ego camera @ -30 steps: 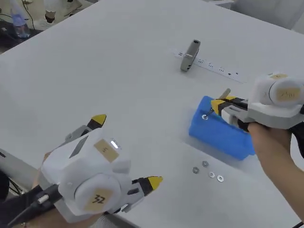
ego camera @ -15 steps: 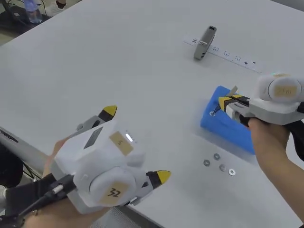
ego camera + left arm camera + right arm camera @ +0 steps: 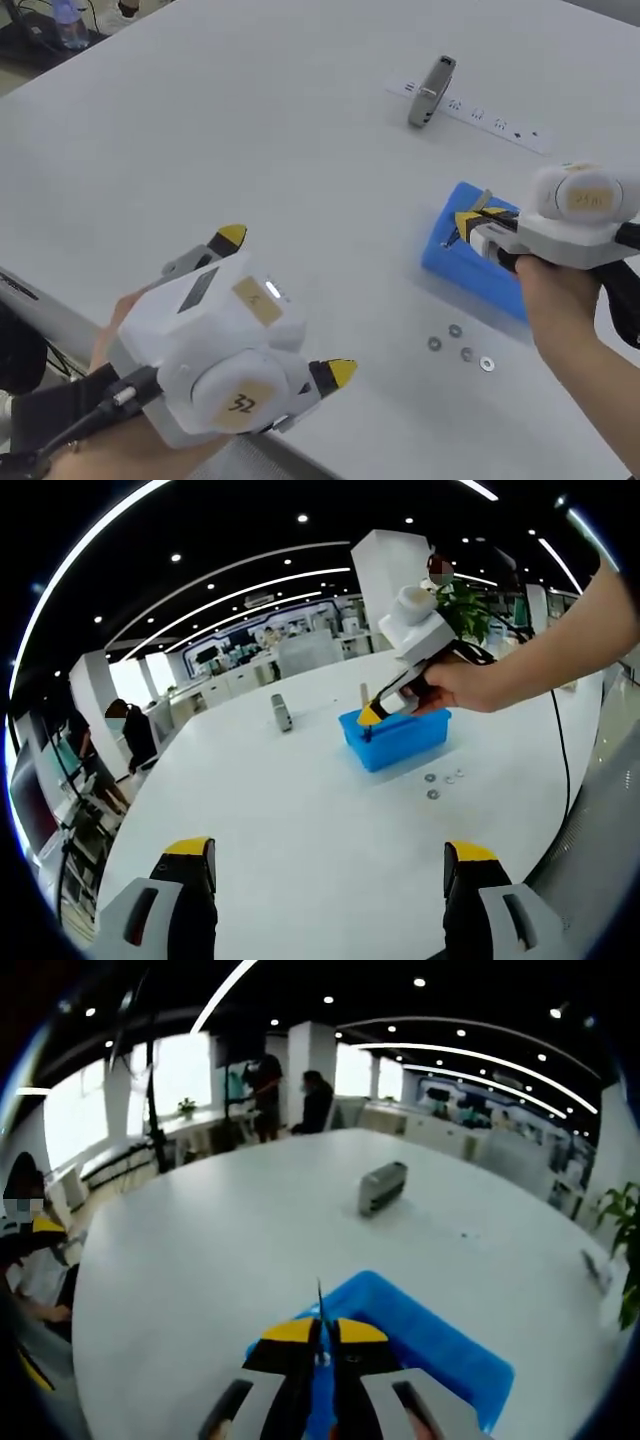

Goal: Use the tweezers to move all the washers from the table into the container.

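1. A broad white table (image 3: 250,120) in a bright open-plan hall carries a blue rectangular plastic container (image 3: 480,275), with a grey oblong device (image 3: 432,90) well beyond it
2. Four small round metal washers (image 3: 460,347) lie clustered on the table just beside the container, so I judge these four are left to move
3. The right gripper (image 3: 468,222) has its jaws pressed together on thin metal tweezers (image 3: 320,1312), whose tips dip over the container's end
4. The left gripper (image 3: 286,305) hovers well apart, jaws spread wide, holding nothing
5. Whether the tweezers pinch a washer is too small to tell, and the container's inside seems bare but is poorly seen, so what is already delivered cannot be counted
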A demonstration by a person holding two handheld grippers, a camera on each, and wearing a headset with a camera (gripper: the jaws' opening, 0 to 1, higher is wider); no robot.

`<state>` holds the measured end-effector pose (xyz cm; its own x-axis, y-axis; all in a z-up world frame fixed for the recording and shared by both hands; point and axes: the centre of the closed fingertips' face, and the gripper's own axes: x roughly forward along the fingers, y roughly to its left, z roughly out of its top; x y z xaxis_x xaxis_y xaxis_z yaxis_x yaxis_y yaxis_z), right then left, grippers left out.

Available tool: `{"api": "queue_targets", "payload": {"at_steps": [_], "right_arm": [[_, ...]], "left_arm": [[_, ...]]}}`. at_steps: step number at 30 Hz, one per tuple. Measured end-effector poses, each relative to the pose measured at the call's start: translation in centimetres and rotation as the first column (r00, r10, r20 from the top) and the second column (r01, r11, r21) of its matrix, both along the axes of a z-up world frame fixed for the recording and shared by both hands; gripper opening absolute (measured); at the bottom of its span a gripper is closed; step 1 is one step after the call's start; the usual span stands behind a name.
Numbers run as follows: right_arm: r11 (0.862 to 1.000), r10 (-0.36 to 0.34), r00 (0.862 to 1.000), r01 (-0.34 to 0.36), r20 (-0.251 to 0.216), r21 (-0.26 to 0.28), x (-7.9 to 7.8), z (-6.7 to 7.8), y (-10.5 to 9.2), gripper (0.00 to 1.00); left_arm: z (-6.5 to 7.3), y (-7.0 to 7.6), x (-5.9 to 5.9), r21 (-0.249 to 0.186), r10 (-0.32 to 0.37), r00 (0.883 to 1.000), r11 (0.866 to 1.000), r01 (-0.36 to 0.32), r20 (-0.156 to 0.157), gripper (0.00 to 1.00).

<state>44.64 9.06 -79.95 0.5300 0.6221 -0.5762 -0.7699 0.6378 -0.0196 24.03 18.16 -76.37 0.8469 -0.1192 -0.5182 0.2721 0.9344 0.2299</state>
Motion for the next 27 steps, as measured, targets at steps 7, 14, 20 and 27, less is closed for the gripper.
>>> {"api": "queue_targets", "payload": {"at_steps": [7,14,20,27], "right_arm": [[0.998,-0.008,1.0,0.007,0.023,0.059,-0.2,3.2,-0.1,0.03],[0.995,0.04,0.997,-0.046,0.063,0.089,-3.1,6.5,-0.4,0.02],[0.99,0.086,0.993,-0.093,0.077,0.103,-6.0,8.1,-0.8,0.03],[0.989,0.104,0.993,-0.109,0.058,0.104,-9.0,7.9,-1.8,0.03]], "left_arm": [[-0.2,-0.1,0.0,0.004,-0.005,1.0,1.0,0.005,-0.008,0.96],[0.1,-0.3,-0.1,0.007,-0.013,1.0,1.0,0.013,0.005,0.97],[0.2,-0.3,-0.1,0.01,-0.018,1.0,1.0,0.018,0.012,0.98],[0.2,-0.5,0.0,0.005,-0.03,0.999,1.0,0.03,0.015,0.98]]}}
